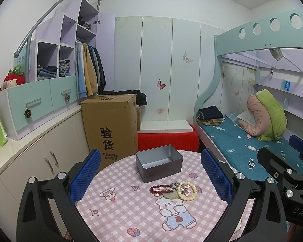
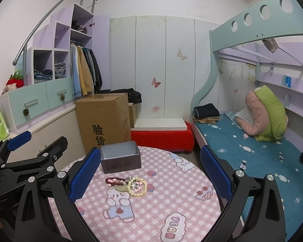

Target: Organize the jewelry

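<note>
Jewelry [image 1: 172, 189] is seen heaped in one small cluster on the pink checked tablecloth [image 1: 115, 217], just short of the open metal tin [image 1: 159, 162], which sits at twelve o'clock from the pile and looks empty. Both claws are held wide above the table: the left gripper [image 1: 151, 178] frames tin and pile between its blue pads, nothing gripped, and the right gripper [image 2: 150, 176] is spread the same way, with the cluster lying toward nine o'clock of its centre.

Within the heap, a dark red bead bracelet [image 1: 161, 188] is laid at nine o'clock, a cream bead bracelet [image 1: 187, 190] at three o'clock, and small silvery pieces [image 1: 176, 185] are tangled between them; a pale greenish pendant [image 1: 170, 195] seems to be tucked underneath at six o'clock, though that cannot be made out surely.

No piece is lifted yet, so a first pick is judged to be the step in hand. An outer bracelet is best taken first, pinched across a single strand at its free edge, away from the tangle. The lift should be slow, so that anything snagged is noticed before it is dragged off. The piece is then to be carried over the tin's rim and lowered inside before release.
</note>
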The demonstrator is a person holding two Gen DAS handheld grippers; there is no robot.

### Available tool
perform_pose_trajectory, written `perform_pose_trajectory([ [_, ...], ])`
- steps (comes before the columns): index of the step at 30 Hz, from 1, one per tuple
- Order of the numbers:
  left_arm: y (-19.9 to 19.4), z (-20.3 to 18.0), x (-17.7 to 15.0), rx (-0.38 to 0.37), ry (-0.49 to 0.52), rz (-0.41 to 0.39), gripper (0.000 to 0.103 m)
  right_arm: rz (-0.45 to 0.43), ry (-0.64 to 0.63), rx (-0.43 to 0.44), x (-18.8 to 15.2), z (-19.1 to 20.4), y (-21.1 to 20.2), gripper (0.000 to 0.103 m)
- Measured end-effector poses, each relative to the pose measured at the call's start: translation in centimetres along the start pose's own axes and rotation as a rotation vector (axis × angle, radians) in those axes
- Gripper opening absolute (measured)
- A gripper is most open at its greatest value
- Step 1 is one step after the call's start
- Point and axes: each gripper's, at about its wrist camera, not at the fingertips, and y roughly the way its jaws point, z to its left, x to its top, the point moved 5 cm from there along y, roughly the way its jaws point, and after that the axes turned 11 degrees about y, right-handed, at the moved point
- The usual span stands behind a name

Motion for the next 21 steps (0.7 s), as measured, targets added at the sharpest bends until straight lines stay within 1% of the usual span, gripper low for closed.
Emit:
perform_pose_trajectory([
  [3,0.16,-0.06,-0.35,0.0,0.0,0.003,0.096,0.0,0.001,0.001,0.01,-0.02,-0.01,0.096],
  [4,0.17,0.0,0.13,0.0,0.0,0.002,0.096,0.0,0.001,0.001,-0.02,-0.01,0.03,0.096],
  [21,0.84,0.02,-0.01,0.009,0.007,0.001,0.096,0.009,0.004,0.0,-0.13,-0.1,0.47,0.096],
])
